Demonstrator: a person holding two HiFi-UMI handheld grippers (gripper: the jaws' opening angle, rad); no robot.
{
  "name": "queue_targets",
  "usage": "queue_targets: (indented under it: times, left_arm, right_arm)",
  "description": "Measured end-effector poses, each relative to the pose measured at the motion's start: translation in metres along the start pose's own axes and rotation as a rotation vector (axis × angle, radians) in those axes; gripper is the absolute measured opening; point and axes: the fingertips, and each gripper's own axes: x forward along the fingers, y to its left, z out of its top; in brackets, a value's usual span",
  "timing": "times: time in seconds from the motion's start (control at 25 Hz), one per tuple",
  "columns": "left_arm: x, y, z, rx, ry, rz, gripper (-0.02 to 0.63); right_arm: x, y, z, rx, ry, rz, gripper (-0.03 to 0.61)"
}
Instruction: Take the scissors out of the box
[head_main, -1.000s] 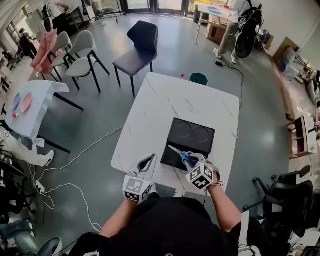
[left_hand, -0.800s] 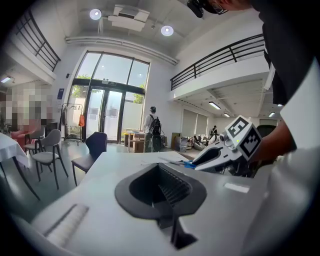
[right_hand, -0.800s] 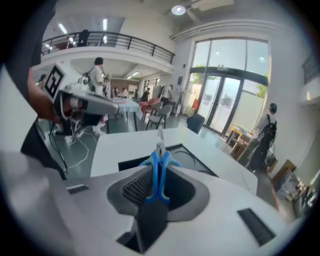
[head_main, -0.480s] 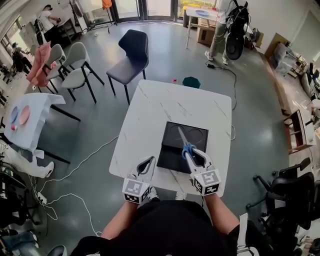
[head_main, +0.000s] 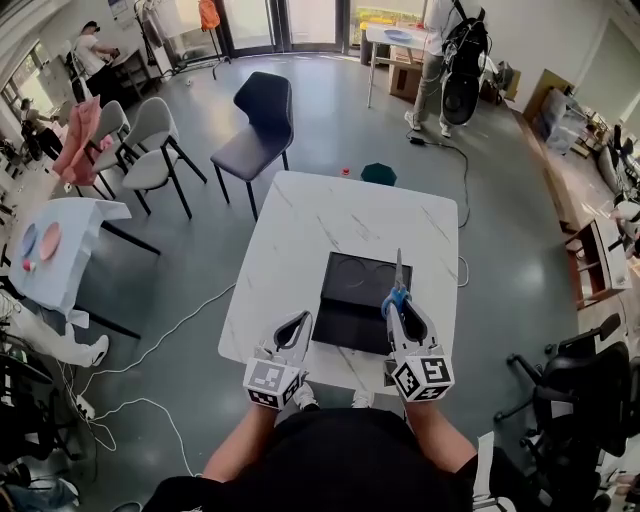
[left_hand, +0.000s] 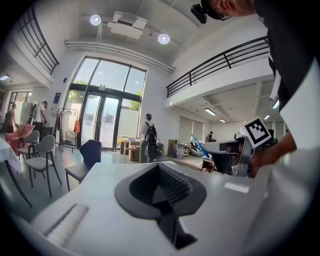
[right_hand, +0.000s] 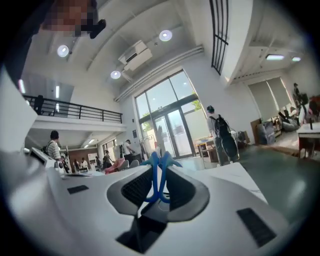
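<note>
A pair of scissors (head_main: 397, 285) with blue handles is clamped in my right gripper (head_main: 396, 304), which is shut on the handles; the blades point away from me, over the open black box (head_main: 350, 300). In the right gripper view the blue handles (right_hand: 158, 175) stand upright between the jaws, clear of the table. My left gripper (head_main: 296, 324) hovers at the box's near left corner, its fingertips together with nothing between them. The left gripper view shows the right gripper (left_hand: 246, 150) with the scissors (left_hand: 200, 145) off to the right.
The box lies on a white marble table (head_main: 330, 220). A dark chair (head_main: 255, 125) stands beyond the table's far left corner, and a small green object (head_main: 379, 173) lies on the floor behind it. A person (head_main: 440, 60) stands far back. Cables run over the floor at left.
My right gripper has risen out of the box with the scissors and rolled, so the blades swung from pointing up-left to pointing straight away. The left gripper lifted slightly.
</note>
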Motion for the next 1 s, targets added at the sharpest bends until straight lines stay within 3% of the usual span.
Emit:
queue_targets:
  times: [0.2,0.76,1.0]
  left_arm:
    - [0.001,-0.008,0.003,-0.001,-0.008,-0.015,0.009]
    - [-0.004,-0.019,-0.001,-0.001,-0.003,-0.029,0.009]
    - [-0.009,-0.016,-0.002,-0.001,-0.002,-0.021,0.009]
  right_arm:
    - [-0.008,-0.006,0.01,0.062,-0.029,-0.009,0.089]
    - [-0.015,0.006,0.015,-0.103,-0.027,-0.012,0.089]
    - [-0.018,0.006,0.017,-0.121,-0.027,-0.024,0.089]
